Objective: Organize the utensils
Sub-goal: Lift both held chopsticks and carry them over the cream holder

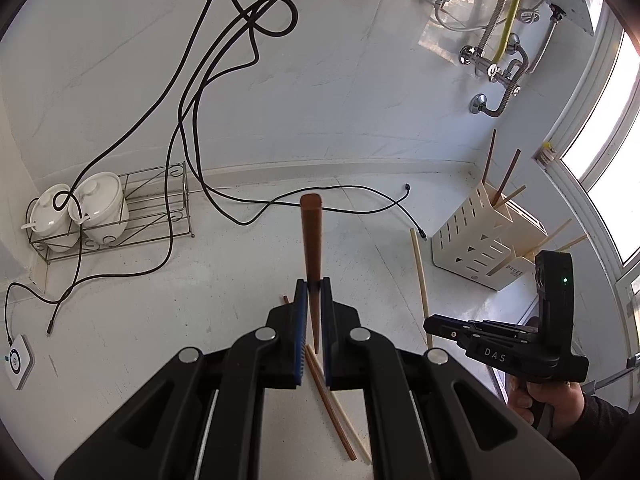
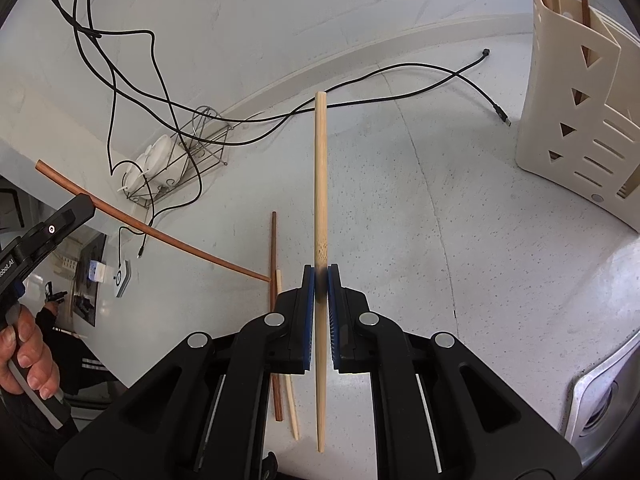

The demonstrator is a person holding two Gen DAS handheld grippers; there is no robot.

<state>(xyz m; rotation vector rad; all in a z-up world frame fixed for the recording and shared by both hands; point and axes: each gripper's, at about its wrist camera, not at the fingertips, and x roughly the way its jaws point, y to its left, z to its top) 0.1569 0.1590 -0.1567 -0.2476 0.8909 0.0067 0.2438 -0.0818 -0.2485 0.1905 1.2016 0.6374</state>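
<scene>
A brown chopstick (image 1: 311,248) is clamped in the left gripper (image 1: 314,292) and a pale chopstick (image 2: 321,184) in the right gripper (image 2: 321,280), each gripped low so its length stands clear of the counter (image 2: 420,220). Both are probably meant for the holder (image 1: 476,236), where others already stand, while two more (image 2: 280,340) are left lying on the counter.

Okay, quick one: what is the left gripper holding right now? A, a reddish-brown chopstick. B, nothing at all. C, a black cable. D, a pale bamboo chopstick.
A: the left gripper is shut on a reddish-brown chopstick, while the right gripper holds the pale bamboo chopstick.
</scene>
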